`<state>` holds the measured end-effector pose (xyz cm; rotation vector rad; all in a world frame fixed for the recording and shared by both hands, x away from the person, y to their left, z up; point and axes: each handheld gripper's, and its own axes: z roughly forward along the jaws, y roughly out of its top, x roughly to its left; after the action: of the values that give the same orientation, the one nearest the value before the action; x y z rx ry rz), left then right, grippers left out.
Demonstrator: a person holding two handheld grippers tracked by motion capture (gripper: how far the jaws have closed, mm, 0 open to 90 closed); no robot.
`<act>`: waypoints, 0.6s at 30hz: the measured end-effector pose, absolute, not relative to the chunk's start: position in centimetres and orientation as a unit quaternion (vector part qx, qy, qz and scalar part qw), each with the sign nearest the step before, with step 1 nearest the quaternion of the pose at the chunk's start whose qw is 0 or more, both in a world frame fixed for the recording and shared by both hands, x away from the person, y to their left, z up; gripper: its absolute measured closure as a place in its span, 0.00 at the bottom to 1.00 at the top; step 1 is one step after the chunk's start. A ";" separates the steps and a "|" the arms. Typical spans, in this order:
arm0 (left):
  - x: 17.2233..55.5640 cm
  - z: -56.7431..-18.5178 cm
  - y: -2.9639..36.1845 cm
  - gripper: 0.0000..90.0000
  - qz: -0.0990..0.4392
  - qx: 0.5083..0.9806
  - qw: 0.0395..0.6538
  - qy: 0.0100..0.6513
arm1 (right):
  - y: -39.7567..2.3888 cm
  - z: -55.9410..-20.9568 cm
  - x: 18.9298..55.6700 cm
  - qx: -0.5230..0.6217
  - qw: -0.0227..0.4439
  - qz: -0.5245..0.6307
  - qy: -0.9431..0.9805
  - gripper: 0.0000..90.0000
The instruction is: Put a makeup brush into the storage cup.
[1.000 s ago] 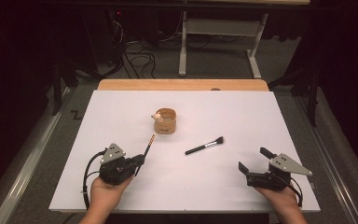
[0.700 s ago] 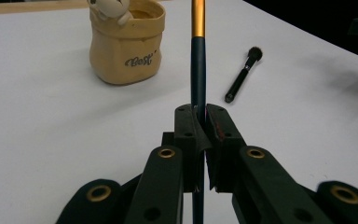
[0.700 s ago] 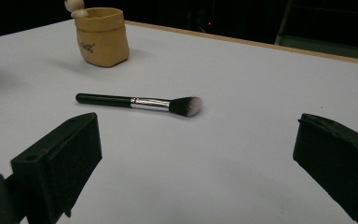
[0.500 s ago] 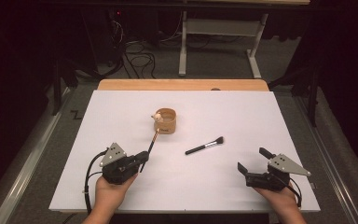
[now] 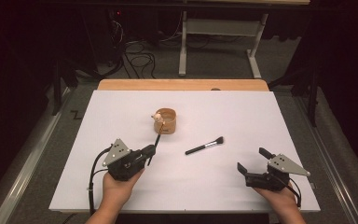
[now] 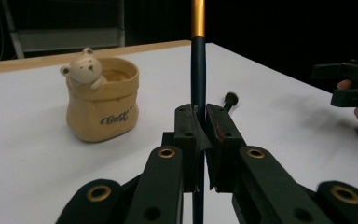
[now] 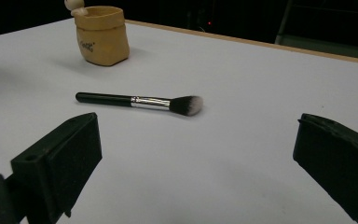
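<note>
Left hand [image 5: 116, 189]: comes in from the near edge of the desk [image 5: 121, 112], forearm angled slightly inward, palm wrapped under the gripper's body, grey three-cornered plate on top.
Left gripper [image 5: 150, 150]: points forward and a little to the person's right, toward the pot; jaws pressed together on a thin brush handle.
Thin brush [image 5: 157, 138]: dark shaft pinched between the left gripper's pads, rising out past the jaw tips, its gold band [image 6: 197, 18] well above them; in the high view its far end reaches up against the near side of the pot.
Bear pot [image 5: 165, 121]: tan sack-shaped pot with a small bear figure on its rim, standing upright on the desk just ahead of the left gripper, slightly to the left of its jaws in the left gripper view.
Right hand [image 5: 279, 199]: rests low at the near right part of the desk, wrist straight, holding the gripper level.
Right gripper [image 5: 251, 161]: aims forward and toward the person's left; jaws spread wide, nothing between them.
Makeup brush [image 5: 205, 145]: black handle, silver ferrule, pale-tipped bristles, lying flat on the desk ahead of the right gripper, well apart from its jaws, between the two grippers.
</note>
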<state>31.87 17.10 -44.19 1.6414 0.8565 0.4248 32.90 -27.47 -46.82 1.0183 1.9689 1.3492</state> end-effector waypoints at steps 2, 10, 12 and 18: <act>31.8 -44.2 16.9 0.93 0.179 0.702 0.587 0.361 | -27.5 -46.8 32.9 0.377 0.270 0.501 0.731 0.02; 30.4 -44.9 16.9 0.93 0.194 0.691 0.611 0.335 | -27.3 -46.9 32.8 0.376 0.271 0.503 0.729 0.02; 30.1 -45.1 16.9 0.93 0.205 0.684 0.618 0.330 | -27.1 -46.9 32.8 0.373 0.271 0.504 0.731 0.02; 30.3 -45.4 16.9 0.93 0.194 0.680 0.622 0.336 | -26.9 -46.8 32.6 0.367 0.271 0.507 0.732 0.02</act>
<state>30.28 16.90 -45.38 1.5619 0.7724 0.4468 32.58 -26.88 -46.79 0.9874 1.9700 1.3643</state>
